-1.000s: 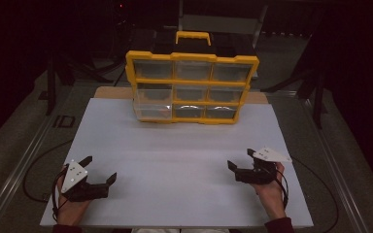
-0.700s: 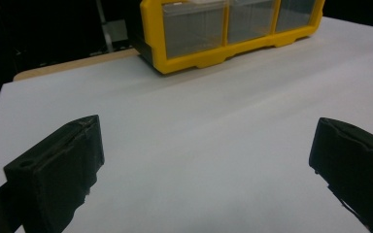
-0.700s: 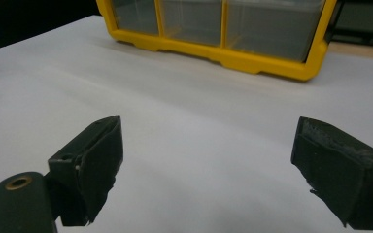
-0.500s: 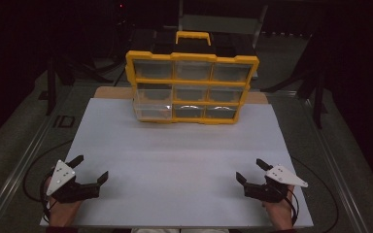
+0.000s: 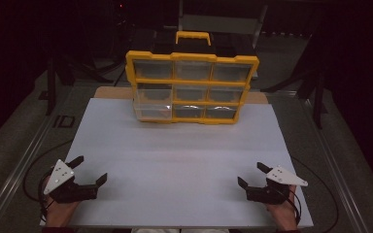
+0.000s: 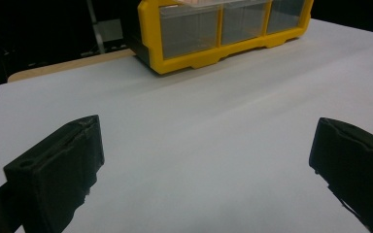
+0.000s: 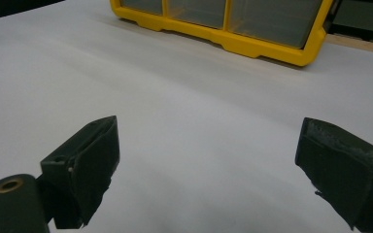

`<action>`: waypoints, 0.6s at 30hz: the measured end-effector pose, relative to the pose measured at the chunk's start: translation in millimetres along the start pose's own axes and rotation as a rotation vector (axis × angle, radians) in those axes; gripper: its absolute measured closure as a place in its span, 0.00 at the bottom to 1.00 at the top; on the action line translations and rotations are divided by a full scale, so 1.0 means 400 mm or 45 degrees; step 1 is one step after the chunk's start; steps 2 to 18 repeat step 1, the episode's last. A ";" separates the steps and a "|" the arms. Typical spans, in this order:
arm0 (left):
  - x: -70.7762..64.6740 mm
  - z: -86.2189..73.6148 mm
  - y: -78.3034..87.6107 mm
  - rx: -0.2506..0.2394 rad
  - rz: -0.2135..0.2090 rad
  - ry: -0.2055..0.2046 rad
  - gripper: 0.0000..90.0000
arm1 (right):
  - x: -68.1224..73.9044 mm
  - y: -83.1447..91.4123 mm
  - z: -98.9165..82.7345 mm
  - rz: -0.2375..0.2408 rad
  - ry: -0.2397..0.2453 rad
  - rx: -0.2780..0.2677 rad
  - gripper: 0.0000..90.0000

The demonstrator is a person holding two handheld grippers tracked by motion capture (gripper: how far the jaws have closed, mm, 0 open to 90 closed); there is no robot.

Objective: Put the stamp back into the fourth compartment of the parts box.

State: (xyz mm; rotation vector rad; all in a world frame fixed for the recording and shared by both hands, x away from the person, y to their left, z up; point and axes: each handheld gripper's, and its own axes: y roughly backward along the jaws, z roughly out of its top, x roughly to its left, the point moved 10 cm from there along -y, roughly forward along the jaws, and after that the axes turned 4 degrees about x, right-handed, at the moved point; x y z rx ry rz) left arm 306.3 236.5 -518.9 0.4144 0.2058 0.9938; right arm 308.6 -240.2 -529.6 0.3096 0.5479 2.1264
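While both grippers rest low at the near edge of the white table [image 5: 184, 165], the yellow organizer box [image 5: 192, 87] stands upright at the far side, well apart from them; the left gripper [image 5: 91, 171] has its jaws spread wide with nothing between them; the right gripper [image 5: 252, 175] is also spread apart and holds nothing; clear drawers [image 6: 189, 29] of the box face the person.

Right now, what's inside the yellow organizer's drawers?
The yellow organizer has clear drawer fronts that mostly show glare. No contents can be made out through them. Both tongs, left and right, sit open and far from it.
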 end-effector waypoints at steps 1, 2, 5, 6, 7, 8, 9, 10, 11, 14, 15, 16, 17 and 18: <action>0.000 0.000 0.000 0.000 0.001 0.000 0.00 | 0.001 0.000 0.000 0.001 -0.001 -0.002 0.10; 0.000 0.000 0.000 0.000 0.001 0.000 0.00 | 0.001 0.000 0.000 0.001 -0.001 -0.002 0.10; 0.000 0.000 0.000 0.000 0.001 0.000 0.00 | 0.001 0.000 0.000 0.001 -0.001 -0.002 0.10; 0.000 0.000 0.000 0.000 0.001 0.000 0.00 | 0.001 0.000 0.000 0.001 -0.001 -0.002 0.10; 0.000 0.000 0.000 0.000 0.001 0.000 0.00 | 0.001 0.000 0.000 0.001 -0.001 -0.002 0.10; 0.000 0.000 0.000 0.000 0.001 0.000 0.00 | 0.001 0.000 0.000 0.001 -0.001 -0.002 0.10; 0.000 0.000 0.000 0.000 0.001 0.000 0.00 | 0.001 0.000 0.000 0.001 -0.001 -0.002 0.10; 0.000 0.000 0.000 0.000 0.001 0.000 0.00 | 0.001 0.000 0.000 0.001 -0.001 -0.002 0.10; 0.000 0.000 0.000 0.000 0.001 0.000 0.00 | 0.001 0.000 0.000 0.001 -0.001 -0.002 0.10; 0.000 0.000 0.000 0.000 0.001 0.000 0.00 | 0.001 0.000 0.000 0.001 -0.001 -0.002 0.10; 0.000 0.000 0.000 0.000 0.001 0.000 0.00 | 0.001 0.000 0.000 0.001 -0.001 -0.002 0.10; 0.000 0.000 0.000 0.000 0.001 0.000 0.00 | 0.001 0.000 0.000 0.001 -0.001 -0.002 0.10; 0.000 0.000 0.000 0.000 0.001 0.000 0.00 | 0.001 0.000 0.000 0.001 -0.001 -0.002 0.10; 0.000 0.000 0.000 0.000 0.001 0.000 0.00 | 0.001 0.000 0.000 0.001 -0.001 -0.002 0.10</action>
